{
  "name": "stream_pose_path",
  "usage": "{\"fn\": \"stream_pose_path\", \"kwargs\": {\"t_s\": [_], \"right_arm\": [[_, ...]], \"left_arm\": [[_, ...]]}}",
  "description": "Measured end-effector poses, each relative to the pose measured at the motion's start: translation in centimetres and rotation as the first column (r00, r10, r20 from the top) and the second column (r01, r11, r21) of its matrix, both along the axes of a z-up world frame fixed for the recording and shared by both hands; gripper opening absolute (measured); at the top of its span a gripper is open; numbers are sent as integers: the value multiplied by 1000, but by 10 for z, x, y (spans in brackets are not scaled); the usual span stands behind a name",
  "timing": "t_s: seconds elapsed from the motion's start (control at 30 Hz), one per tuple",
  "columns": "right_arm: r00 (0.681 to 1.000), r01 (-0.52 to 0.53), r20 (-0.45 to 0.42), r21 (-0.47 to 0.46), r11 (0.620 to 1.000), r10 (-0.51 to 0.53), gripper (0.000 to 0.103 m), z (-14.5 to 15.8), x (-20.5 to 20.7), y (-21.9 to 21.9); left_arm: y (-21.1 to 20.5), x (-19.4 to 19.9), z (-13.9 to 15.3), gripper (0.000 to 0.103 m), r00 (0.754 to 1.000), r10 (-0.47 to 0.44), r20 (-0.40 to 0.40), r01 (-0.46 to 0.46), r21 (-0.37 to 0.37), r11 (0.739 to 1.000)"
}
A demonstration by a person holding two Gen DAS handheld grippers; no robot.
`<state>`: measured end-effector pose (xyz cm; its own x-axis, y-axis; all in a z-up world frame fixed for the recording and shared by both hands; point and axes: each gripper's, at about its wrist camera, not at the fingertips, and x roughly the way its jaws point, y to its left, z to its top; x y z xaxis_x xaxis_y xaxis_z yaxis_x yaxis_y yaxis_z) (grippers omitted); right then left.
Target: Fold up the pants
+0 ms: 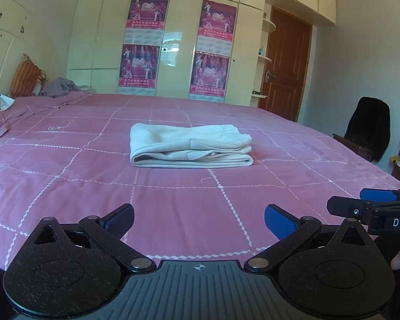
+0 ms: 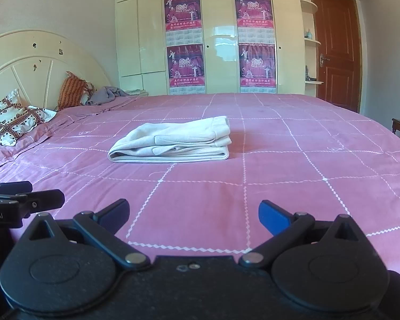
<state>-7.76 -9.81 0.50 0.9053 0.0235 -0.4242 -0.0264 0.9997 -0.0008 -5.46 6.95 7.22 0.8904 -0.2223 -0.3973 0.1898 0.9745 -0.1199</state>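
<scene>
Left wrist view shows my left gripper (image 1: 198, 220) spread wide and empty over the near edge of the bed (image 1: 66, 186). My right gripper (image 2: 193, 217) is just as wide and holds nothing. The pants (image 1: 190, 145) lie folded in a flat stack near the middle of the bed, well apart from both. I judge the folding done. The risk now is a careless reach: a finger catching the top layer would drag the loose waistband end off the stack.

A home bedroom: pink-covered bed (image 2: 280, 186) (headboard (image 2: 40, 61), pillows); cream wardrobe (image 2: 218, 40), wooden door (image 2: 336, 48).
</scene>
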Motion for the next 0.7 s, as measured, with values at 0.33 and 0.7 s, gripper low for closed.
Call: {"fn": "stream_pose_path", "kwargs": {"t_s": [0.33,0.7], "right_arm": [[1000,-2,3,-1,1000,2,103,0,0,0],[1000,-1,2,1,1000,1,103,0,-1,0]], "left_arm": [[-1,-2,0,103,1000,2,6,-2,3,1000],[-3,-4,1,103,1000,-4,3,4,10,1000]]}}
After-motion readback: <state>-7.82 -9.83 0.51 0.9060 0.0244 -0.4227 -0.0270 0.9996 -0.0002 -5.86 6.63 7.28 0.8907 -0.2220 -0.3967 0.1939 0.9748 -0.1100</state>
